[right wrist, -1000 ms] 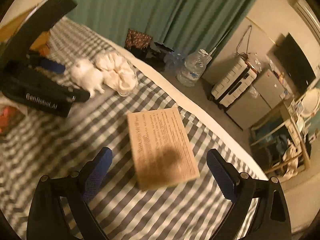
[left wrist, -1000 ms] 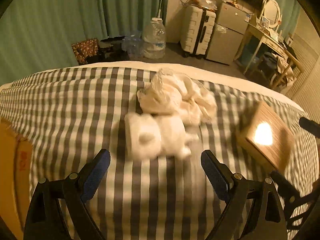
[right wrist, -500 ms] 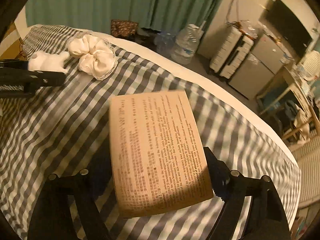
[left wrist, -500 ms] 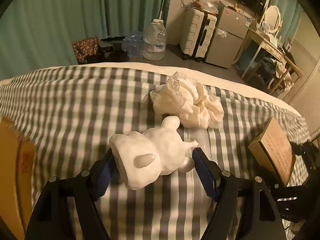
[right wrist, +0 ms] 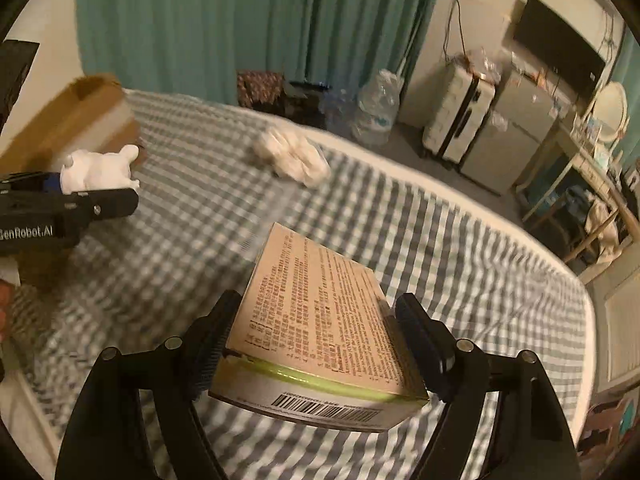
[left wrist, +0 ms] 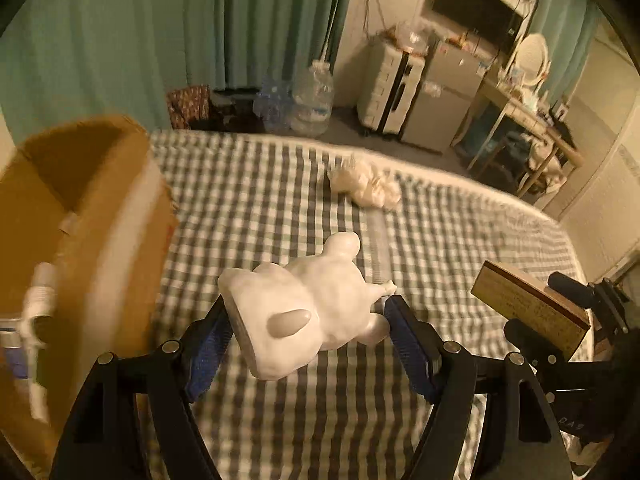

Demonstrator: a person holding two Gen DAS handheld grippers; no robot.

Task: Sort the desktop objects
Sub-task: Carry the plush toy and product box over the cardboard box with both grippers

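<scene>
- Left gripper (left wrist: 308,344): blue pads (left wrist: 208,346) pressed against both flanks of a white animal figurine (left wrist: 304,308), jaws fairly wide and filled by its body; figurine lifted clear of the checked bedsheet (left wrist: 280,200), head toward the camera.
- Seen from the right wrist: same figurine (right wrist: 98,170) clamped in the left gripper (right wrist: 80,184), hanging just in front of the cardboard box (right wrist: 68,120).
- Right gripper (right wrist: 316,344): jaws just closing, now clamped on the long edges of a printed tan carton (right wrist: 320,320), barcode end toward the camera, far end tilted up, raised off the bedsheet (right wrist: 440,240).
- From the left wrist: carton (left wrist: 528,308) held aloft to the right of the figurine, right gripper's tips hidden behind it.
- Cardboard box (left wrist: 80,220): open-topped, blurred, close to the left of the figurine.
- White scrunched fabric bundle (left wrist: 364,184), (right wrist: 292,156): lying on the bedsheet beyond the figurine, well apart from both grippers.
</scene>
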